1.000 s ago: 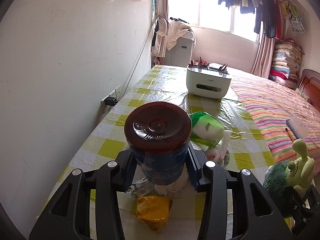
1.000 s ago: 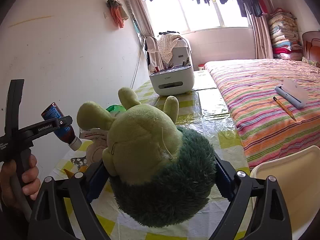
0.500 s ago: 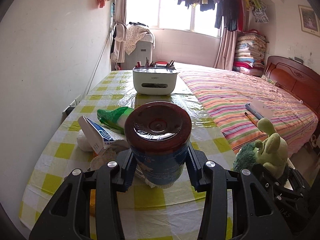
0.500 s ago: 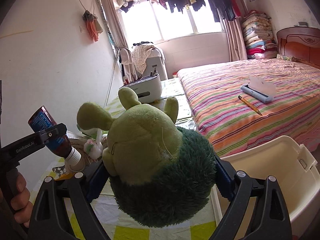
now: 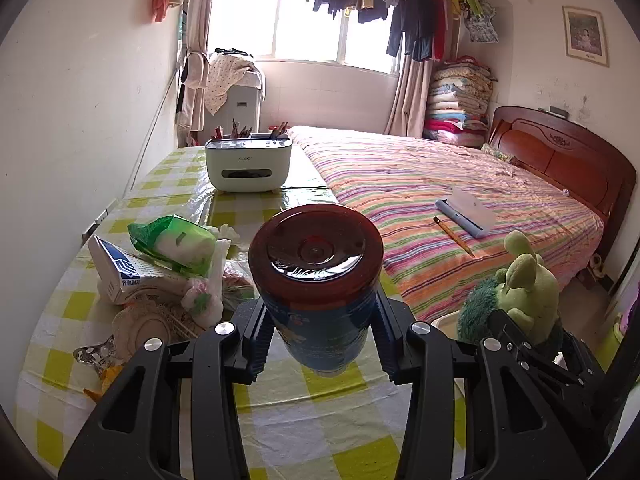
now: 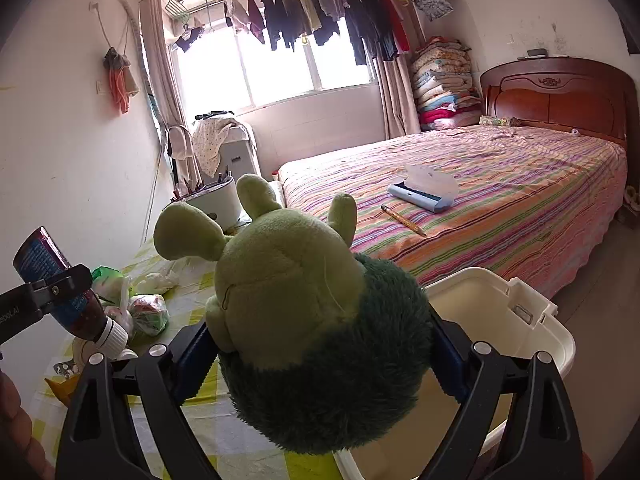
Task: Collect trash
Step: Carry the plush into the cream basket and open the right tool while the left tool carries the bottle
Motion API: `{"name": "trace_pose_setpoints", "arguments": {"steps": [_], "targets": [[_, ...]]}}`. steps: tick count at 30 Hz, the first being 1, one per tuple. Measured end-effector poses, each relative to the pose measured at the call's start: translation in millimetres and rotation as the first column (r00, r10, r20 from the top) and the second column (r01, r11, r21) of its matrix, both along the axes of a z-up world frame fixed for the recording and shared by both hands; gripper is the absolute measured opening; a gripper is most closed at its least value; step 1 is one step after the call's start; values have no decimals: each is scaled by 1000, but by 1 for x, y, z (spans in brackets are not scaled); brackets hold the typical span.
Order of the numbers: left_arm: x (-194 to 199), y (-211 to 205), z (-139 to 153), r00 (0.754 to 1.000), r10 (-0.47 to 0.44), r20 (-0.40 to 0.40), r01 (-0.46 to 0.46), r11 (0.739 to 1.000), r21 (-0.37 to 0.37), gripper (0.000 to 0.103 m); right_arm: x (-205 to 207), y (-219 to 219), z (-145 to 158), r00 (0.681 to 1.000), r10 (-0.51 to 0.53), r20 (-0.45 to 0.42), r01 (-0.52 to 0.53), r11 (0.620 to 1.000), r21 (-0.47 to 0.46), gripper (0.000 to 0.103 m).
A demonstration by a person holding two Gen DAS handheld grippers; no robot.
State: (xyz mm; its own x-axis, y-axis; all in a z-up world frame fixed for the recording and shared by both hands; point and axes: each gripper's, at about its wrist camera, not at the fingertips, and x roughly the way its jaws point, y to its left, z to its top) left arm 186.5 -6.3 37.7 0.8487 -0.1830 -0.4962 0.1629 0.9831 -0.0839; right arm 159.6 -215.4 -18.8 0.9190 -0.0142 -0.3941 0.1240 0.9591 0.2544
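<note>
One dark brown plastic bottle with a blue label and white cap [image 5: 320, 280] is being clamped bottom-forward by the left gripper [image 5: 320, 340], above the yellow-checked desk [image 5: 280, 420]. One green plush toy [image 6: 304, 312] is being squeezed by the right gripper [image 6: 320, 344], hanging beside one cream plastic bin [image 6: 500, 320]. On the desk, one heap of wrappers and bags [image 5: 172, 272] is lying near one white tissue box [image 5: 248, 164]. One pencil [image 5: 454, 236] is lying on the striped bed [image 5: 440, 184].
</note>
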Motion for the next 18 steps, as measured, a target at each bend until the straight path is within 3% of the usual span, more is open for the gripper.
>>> {"name": "trace_pose_setpoints", "arguments": {"steps": [12,18], "targets": [[-10,-29,8,997,-60,38,59,997,44,42,-13,-24,-2,988,-155,-17,155,988,-1,89],[-4,-34,13,996,-84,12,84,996,-20,43,-7,-32,-8,981,-183,-63,185,982,30,92]]}}
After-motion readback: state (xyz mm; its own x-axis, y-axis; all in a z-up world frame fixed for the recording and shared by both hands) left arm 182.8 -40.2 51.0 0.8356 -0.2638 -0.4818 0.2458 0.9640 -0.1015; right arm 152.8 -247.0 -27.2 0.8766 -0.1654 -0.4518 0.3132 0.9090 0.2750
